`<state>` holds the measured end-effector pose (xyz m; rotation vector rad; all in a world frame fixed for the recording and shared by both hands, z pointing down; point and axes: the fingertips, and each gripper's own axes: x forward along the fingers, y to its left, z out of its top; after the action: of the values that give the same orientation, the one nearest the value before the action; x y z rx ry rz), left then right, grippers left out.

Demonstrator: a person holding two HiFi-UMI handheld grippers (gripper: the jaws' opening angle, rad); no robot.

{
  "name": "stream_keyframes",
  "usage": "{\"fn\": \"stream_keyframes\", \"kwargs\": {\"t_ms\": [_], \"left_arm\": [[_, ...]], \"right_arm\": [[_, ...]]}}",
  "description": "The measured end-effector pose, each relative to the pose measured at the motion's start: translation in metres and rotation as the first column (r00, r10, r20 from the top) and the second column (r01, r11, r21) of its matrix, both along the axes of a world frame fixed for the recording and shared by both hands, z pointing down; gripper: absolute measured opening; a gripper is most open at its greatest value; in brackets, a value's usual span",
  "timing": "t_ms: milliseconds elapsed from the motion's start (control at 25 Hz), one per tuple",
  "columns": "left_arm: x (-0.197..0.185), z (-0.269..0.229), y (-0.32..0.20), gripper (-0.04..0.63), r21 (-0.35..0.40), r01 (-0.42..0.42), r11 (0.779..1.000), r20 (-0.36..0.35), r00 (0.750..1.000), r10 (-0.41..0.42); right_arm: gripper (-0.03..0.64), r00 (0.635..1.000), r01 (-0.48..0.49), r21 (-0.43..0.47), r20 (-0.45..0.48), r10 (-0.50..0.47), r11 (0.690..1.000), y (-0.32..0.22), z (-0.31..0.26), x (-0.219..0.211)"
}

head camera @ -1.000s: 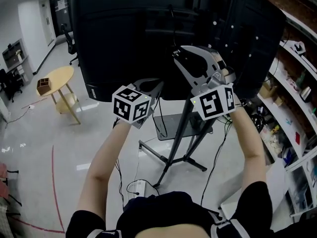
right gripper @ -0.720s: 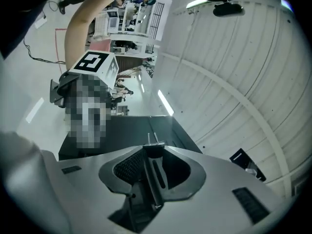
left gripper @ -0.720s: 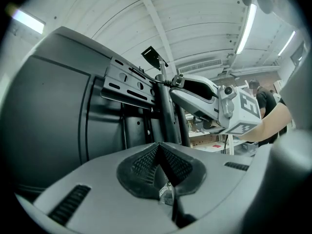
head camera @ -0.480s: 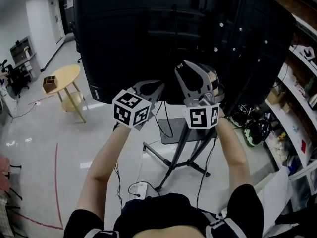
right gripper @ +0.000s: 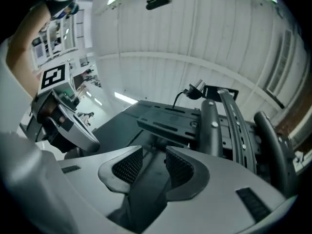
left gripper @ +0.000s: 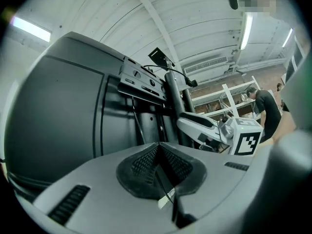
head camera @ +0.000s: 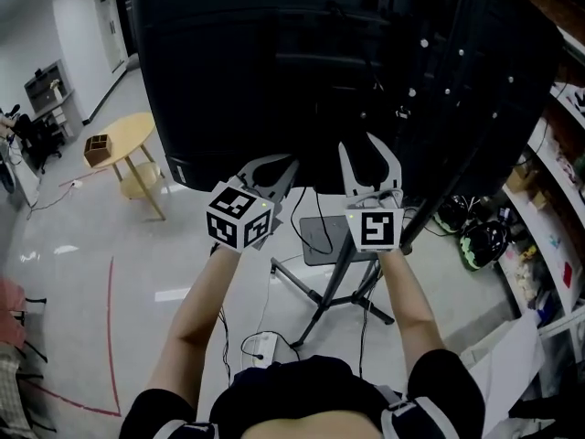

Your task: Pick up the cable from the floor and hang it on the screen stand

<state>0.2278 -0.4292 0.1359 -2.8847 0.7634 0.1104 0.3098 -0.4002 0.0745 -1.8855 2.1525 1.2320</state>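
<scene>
Two grippers: left gripper (head camera: 274,165), right gripper (head camera: 362,150). One screen (head camera: 274,62), one screen stand (head camera: 333,283), one round bench (head camera: 128,133), one box (head camera: 97,148), one cable (left gripper: 164,189).

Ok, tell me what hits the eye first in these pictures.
The back of a big black screen on its stand fills the top of the head view. Two grippers are held up close in front of it. The left gripper has its fingers shut on a thin black cable, while the right gripper is open with nothing between its fingers, which have just been opening.
</scene>
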Motion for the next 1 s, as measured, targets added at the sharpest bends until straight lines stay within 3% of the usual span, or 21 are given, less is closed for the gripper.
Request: {"fn": "stream_keyframes", "kwargs": {"t_ms": [120, 200, 280, 400, 480, 680, 880, 1000], "left_arm": [[-0.003, 0.009, 0.004, 0.007, 0.003, 0.015, 1.0, -0.006, 1.0, -0.015], [-0.005, 0.016, 0.01, 0.008, -0.003, 0.018, 1.0, -0.009, 1.0, -0.018], [-0.009, 0.025, 0.019, 0.008, -0.015, 0.022, 1.0, -0.017, 1.0, -0.022], [-0.017, 0.042, 0.036, 0.008, -0.035, 0.041, 0.999, -0.043, 0.998, -0.042], [-0.021, 0.061, 0.046, 0.008, -0.066, 0.058, 0.996, -0.067, 0.996, -0.063], [-0.035, 0.109, 0.067, 0.006, -0.196, 0.11, 0.974, -0.127, 0.983, -0.136], [-0.04, 0.12, 0.089, 0.008, -0.207, 0.135, 0.969, -0.121, 0.979, -0.163], [-0.039, 0.12, 0.101, 0.006, -0.212, 0.133, 0.968, -0.124, 0.979, -0.162]], "right_arm": [[0.15, 0.978, 0.104, -0.067, 0.189, -0.089, 0.992, 0.009, 0.026, 0.004], [0.15, 0.928, 0.212, -0.119, 0.334, -0.162, 0.97, 0.016, 0.046, 0.0], [0.149, 0.836, 0.362, -0.171, 0.494, -0.238, 0.917, 0.026, 0.066, -0.015], [0.135, 0.663, 0.572, -0.191, 0.681, -0.312, 0.798, 0.045, 0.094, -0.046], [0.062, 0.601, 0.616, -0.21, 0.748, -0.281, 0.759, 0.057, 0.117, -0.056], [0.023, 0.58, 0.62, -0.301, 0.798, -0.164, 0.725, 0.071, 0.16, -0.07], [0.023, 0.683, 0.572, -0.342, 0.702, -0.202, 0.746, 0.081, 0.146, -0.082], [0.023, 0.698, 0.563, -0.344, 0.684, -0.211, 0.751, 0.092, 0.142, -0.085]]}}
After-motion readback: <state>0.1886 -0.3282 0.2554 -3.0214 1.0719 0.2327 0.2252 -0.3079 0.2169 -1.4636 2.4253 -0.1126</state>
